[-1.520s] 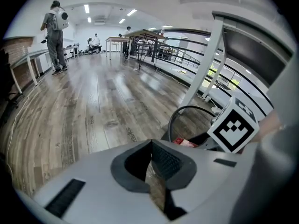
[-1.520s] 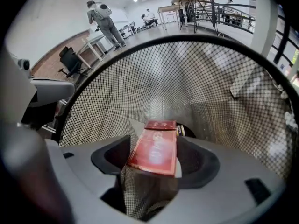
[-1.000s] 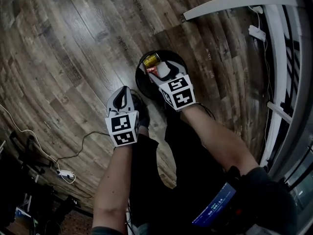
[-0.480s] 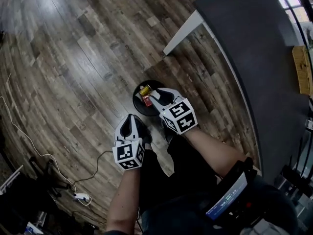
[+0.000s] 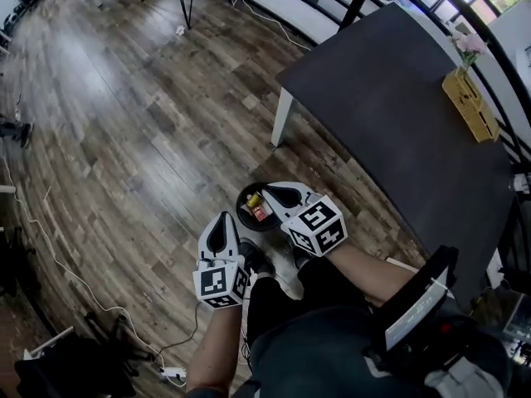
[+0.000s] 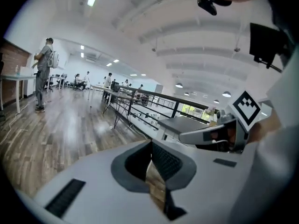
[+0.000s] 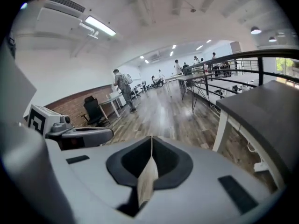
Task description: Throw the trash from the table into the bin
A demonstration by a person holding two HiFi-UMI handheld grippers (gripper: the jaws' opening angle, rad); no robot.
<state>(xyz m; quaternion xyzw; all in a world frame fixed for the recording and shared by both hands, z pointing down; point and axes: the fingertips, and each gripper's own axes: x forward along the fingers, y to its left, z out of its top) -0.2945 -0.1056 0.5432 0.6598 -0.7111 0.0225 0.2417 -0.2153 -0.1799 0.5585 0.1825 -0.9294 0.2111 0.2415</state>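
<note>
A brown wood-plank floor (image 5: 124, 139) fills most of the head view, and a dark grey rectangular tabletop (image 5: 398, 114) on white legs stands at the upper right. At its far edge it carries a yellow wooden box (image 5: 470, 106) with pink flowers (image 5: 470, 44). A round black bin (image 5: 241, 203) stands on the floor near the tabletop's near edge. The right tongs (image 5: 270, 191) overlap the bin's rim in this view. They have just been closing and are now clenched, with nothing between them. The left tongs (image 5: 222, 219), just beside the bin, are also clenched and empty. The trash lies inside the bin: a small yellow can (image 5: 255, 200) touching a flat red packet (image 5: 261, 213).
</note>
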